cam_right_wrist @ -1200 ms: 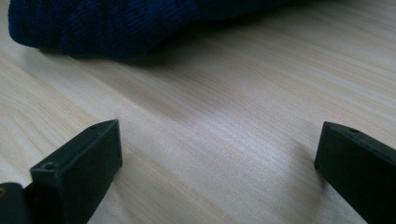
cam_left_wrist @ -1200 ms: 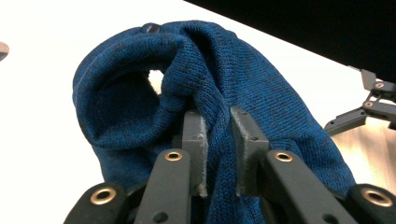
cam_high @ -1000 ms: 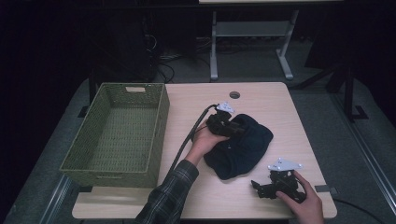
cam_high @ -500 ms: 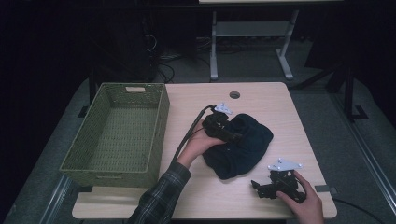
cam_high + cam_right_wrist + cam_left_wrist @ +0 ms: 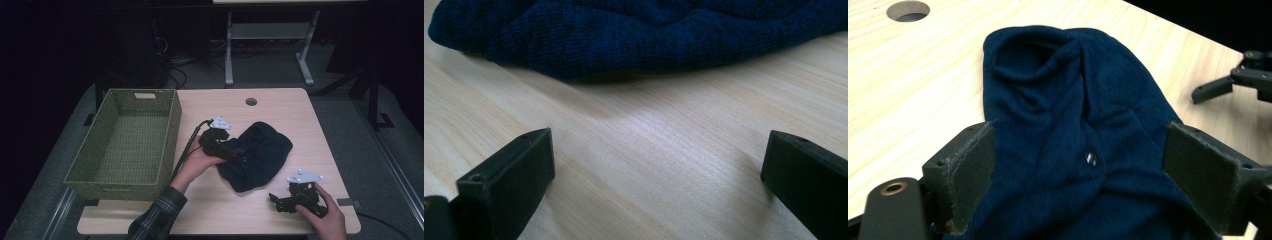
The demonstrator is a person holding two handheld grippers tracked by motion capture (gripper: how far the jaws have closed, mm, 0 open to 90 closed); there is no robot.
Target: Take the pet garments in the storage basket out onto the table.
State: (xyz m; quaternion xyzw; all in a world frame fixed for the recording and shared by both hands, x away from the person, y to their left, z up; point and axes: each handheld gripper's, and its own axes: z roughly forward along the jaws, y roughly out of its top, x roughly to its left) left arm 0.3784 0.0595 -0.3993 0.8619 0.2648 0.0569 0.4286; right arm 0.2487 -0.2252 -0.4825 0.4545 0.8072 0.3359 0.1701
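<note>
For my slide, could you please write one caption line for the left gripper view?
Left gripper, jaws open, straddling a dark blue knitted garment on the wooden table.

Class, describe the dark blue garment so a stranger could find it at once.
Start at the wooden table. Right of the green woven basket, near the middle, lies a crumpled dark blue knitted garment. It is the one soft thing there, with the left gripper open over it.
</note>
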